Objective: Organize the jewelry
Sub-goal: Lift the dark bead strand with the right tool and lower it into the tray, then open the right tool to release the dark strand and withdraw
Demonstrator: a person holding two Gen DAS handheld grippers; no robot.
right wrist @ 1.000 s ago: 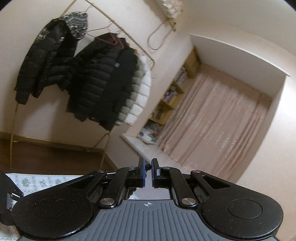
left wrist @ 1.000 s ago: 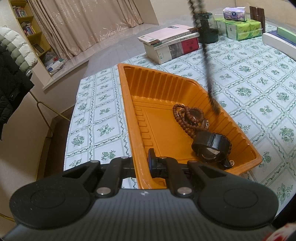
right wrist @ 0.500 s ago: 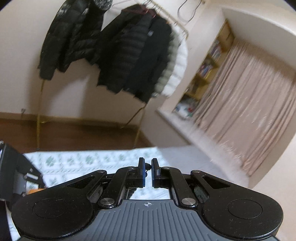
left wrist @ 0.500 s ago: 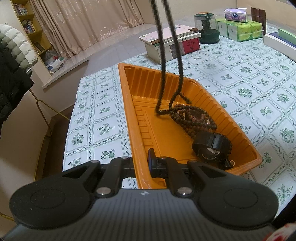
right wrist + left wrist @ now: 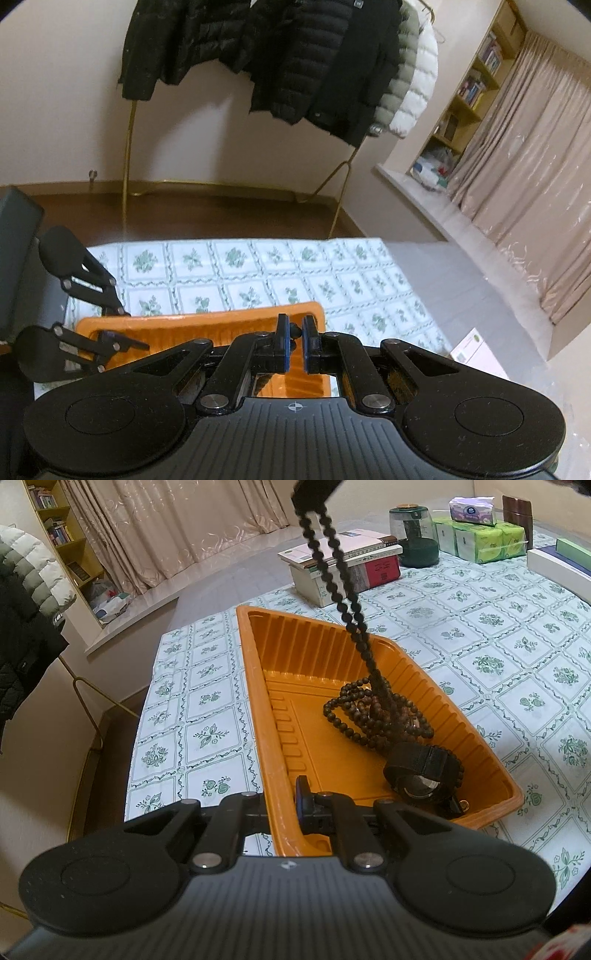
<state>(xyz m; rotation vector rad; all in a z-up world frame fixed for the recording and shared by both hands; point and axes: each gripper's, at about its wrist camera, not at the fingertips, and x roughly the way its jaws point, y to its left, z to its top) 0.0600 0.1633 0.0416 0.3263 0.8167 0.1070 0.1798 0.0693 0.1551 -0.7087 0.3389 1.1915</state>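
Note:
An orange tray (image 5: 252, 672) lies on the flower-patterned tablecloth. My left gripper (image 5: 282, 800) is shut on the tray's near wall, one finger inside and one outside. My right gripper (image 5: 314, 491) hangs above the tray, shut on a black bead necklace (image 5: 343, 590) whose lower end rests on a pile of brown beads (image 5: 345, 723) in the tray. A black watch-like band (image 5: 421, 771) lies nearer in the tray. In the right wrist view a bead shows between the pads of my right gripper (image 5: 293, 332), above the tray (image 5: 184, 321), with the left gripper (image 5: 129, 328) on its rim.
Stacked books (image 5: 369, 572), a dark green jar (image 5: 415, 535) and green tissue packs (image 5: 480, 539) stand at the far side of the table. A white box (image 5: 554, 565) sits far right. Coats (image 5: 295, 55) hang on a rack beyond the table's left edge.
The black bead necklace has come down and its lower end now lies coiled in the tray. The right wrist view has tipped down from wall and coats to table and tray. The left gripper kept still.

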